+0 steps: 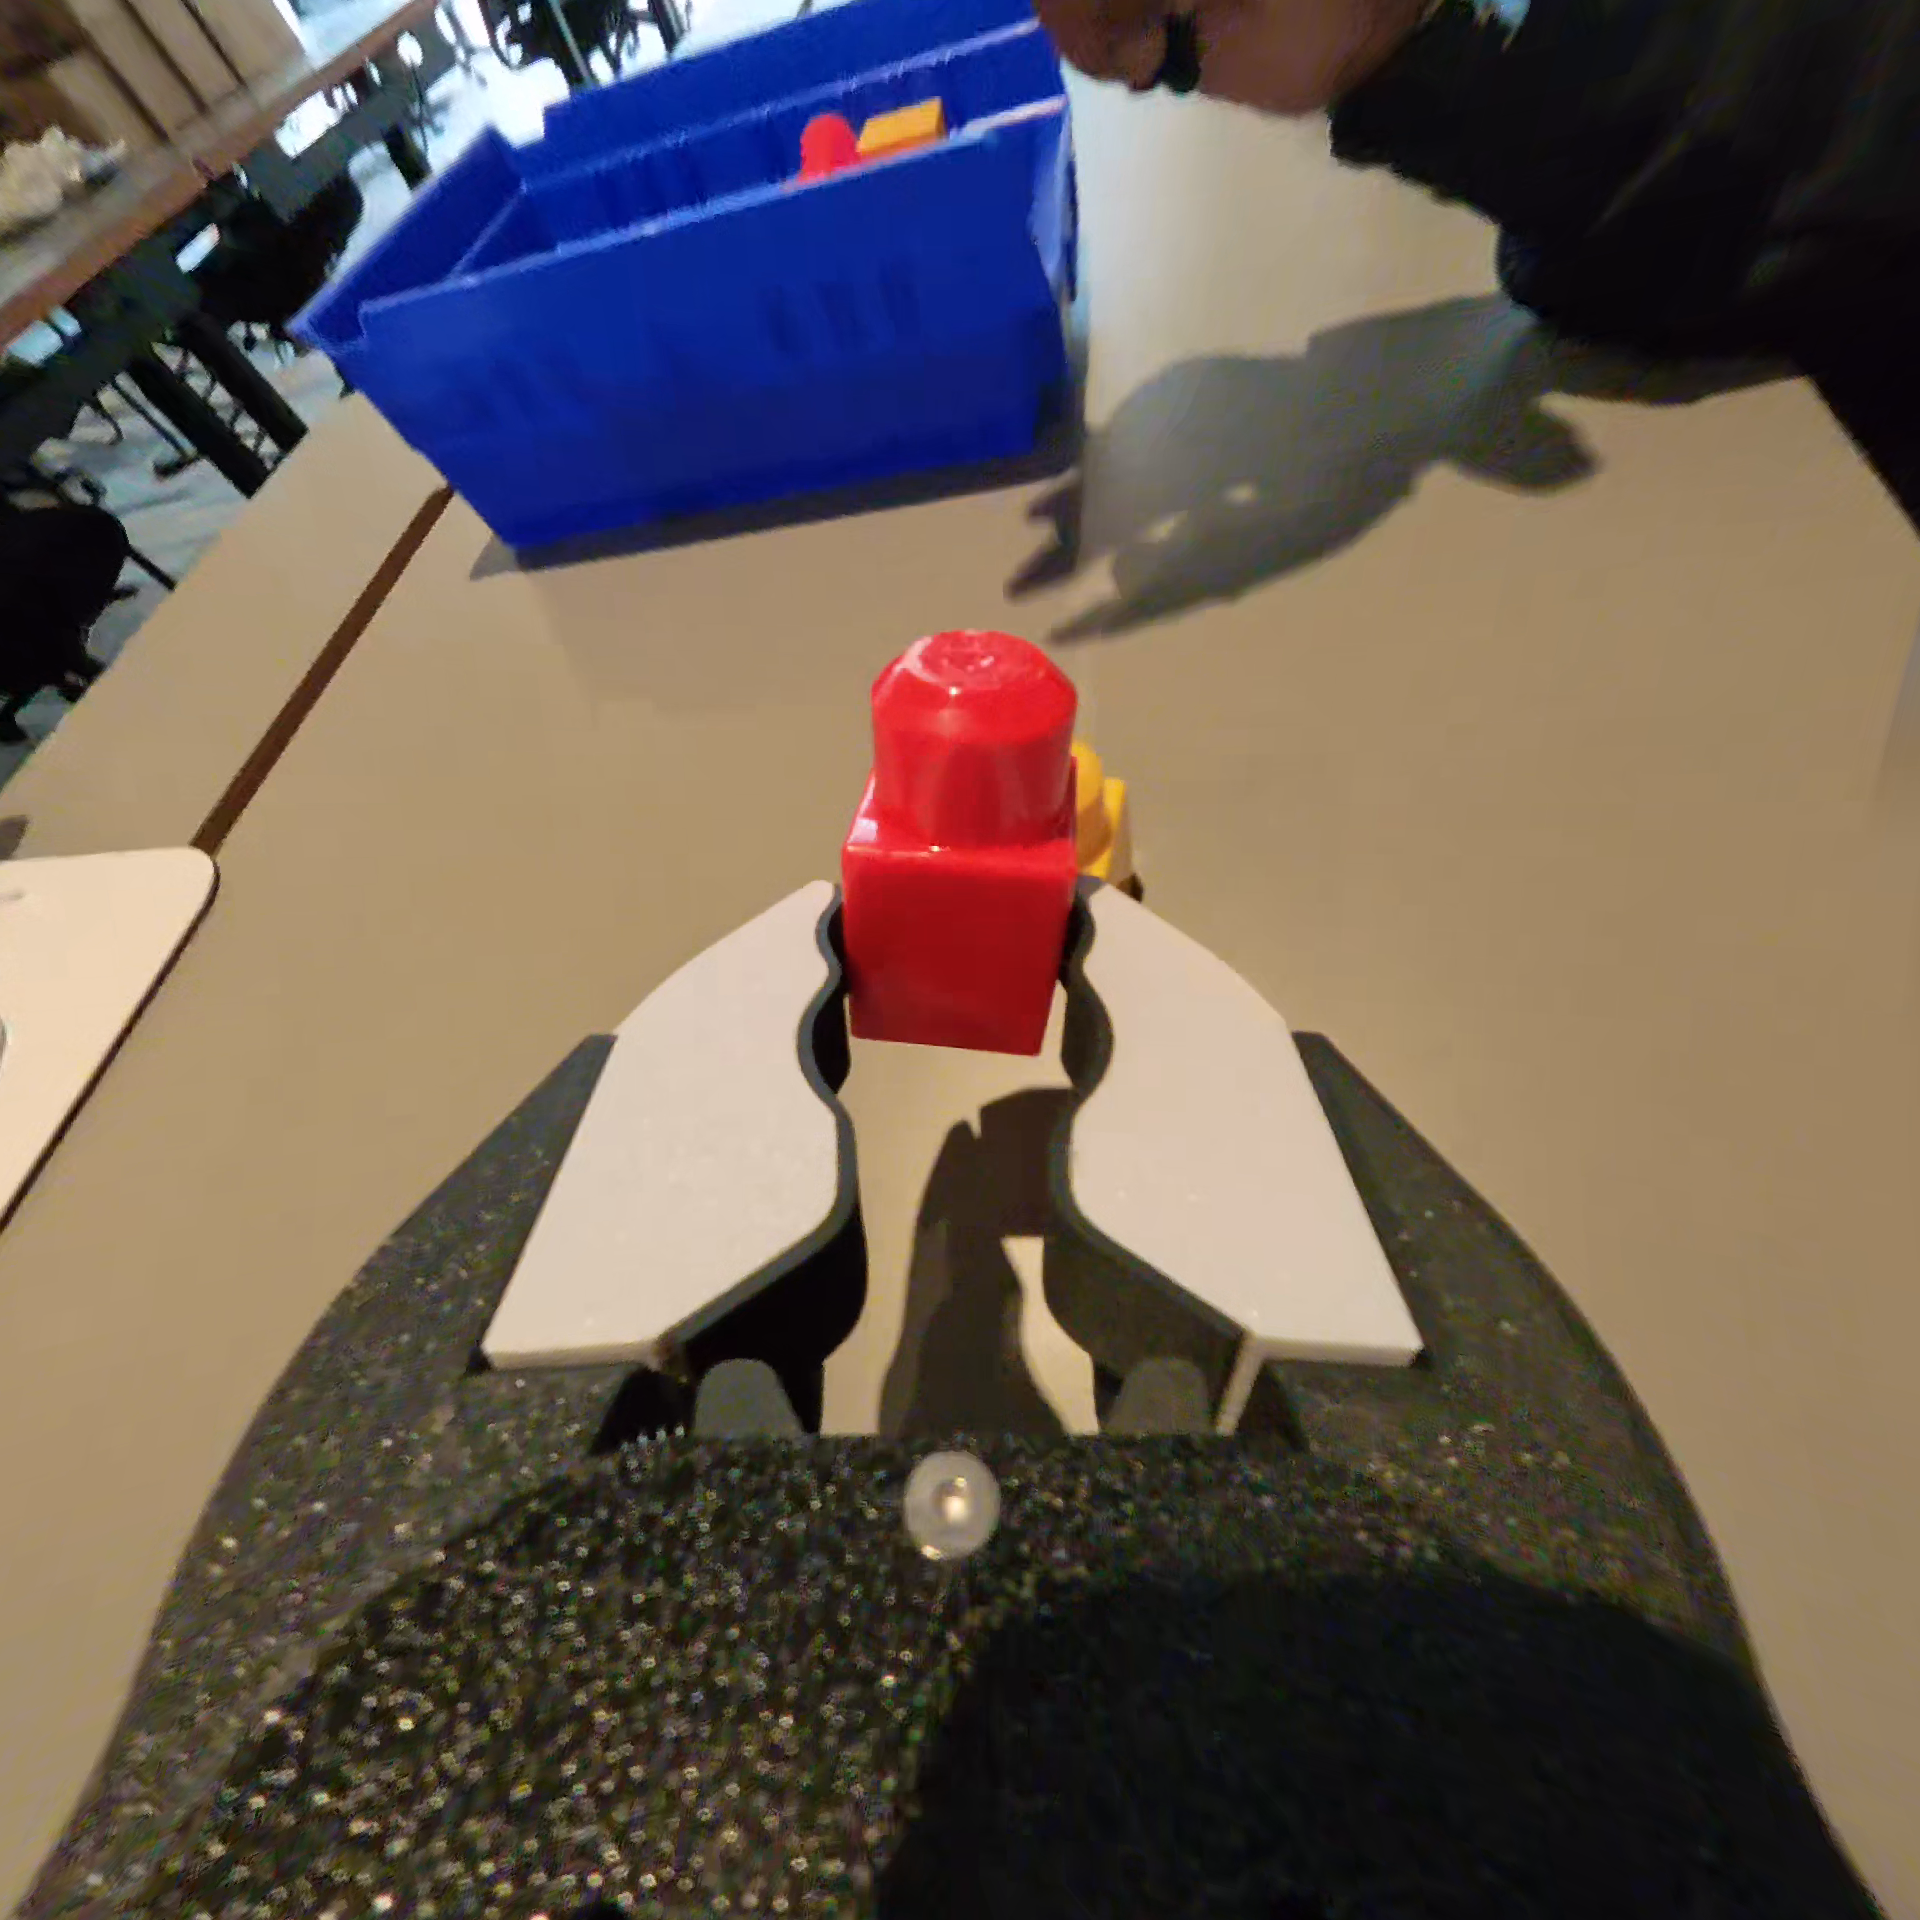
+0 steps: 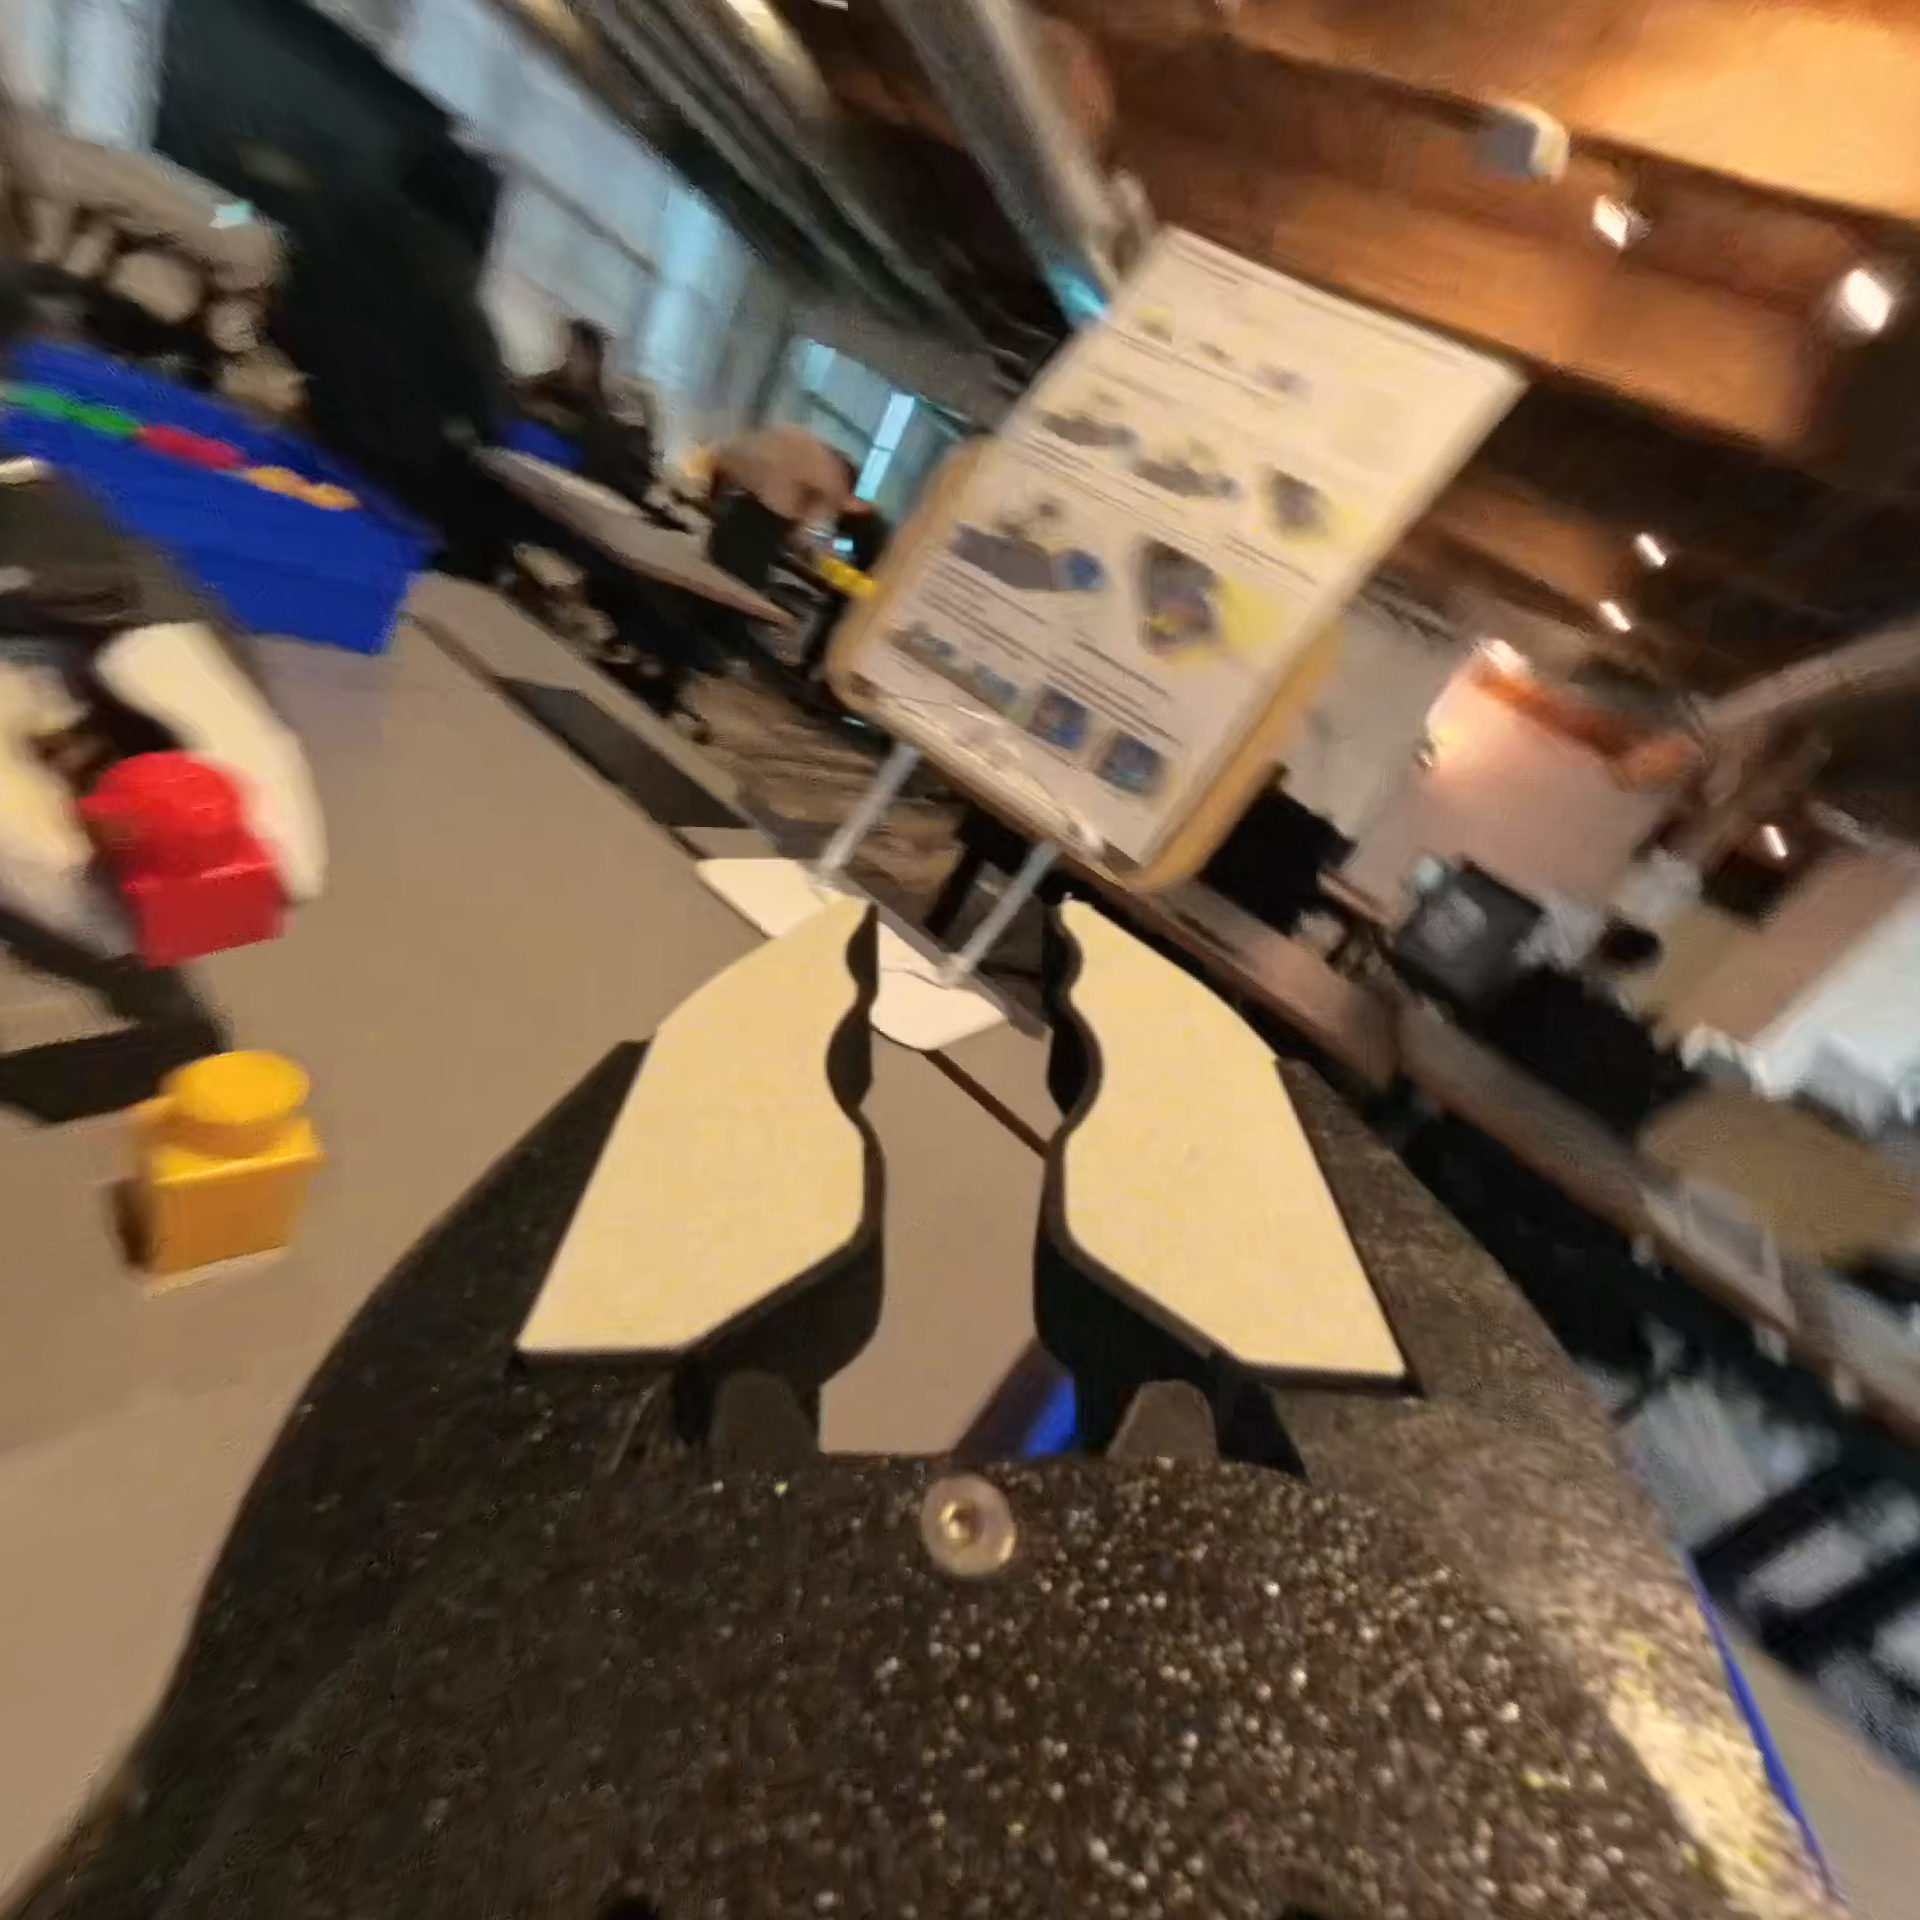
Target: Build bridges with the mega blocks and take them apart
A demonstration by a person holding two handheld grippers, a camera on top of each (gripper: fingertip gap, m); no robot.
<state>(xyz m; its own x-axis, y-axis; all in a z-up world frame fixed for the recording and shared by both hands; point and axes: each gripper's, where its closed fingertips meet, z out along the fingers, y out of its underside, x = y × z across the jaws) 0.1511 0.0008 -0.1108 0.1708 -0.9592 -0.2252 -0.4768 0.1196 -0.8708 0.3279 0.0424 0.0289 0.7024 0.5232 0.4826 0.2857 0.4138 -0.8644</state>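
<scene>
Left gripper (image 1: 958,935) pinching a red block (image 1: 954,894) at its square base, stud up, held above the grey table (image 1: 1455,831). Just behind it, partly hidden, a yellow block (image 1: 1101,821) on the tabletop. Farther back, a blue bin (image 1: 727,343) with more blocks inside. Right gripper (image 2: 961,935) spread apart, holding nothing, tilted up toward a blurred printed sheet on a stand (image 2: 1164,561).

At eleven o'clock from me a blue bin (image 1: 717,353) sits on the grey worktop (image 1: 1455,831). At nine o'clock lies a white board (image 1: 83,977). At twelve o'clock a picture sheet on a stand (image 2: 1164,551) tilts, blurred, dark tables (image 2: 634,540) behind.
</scene>
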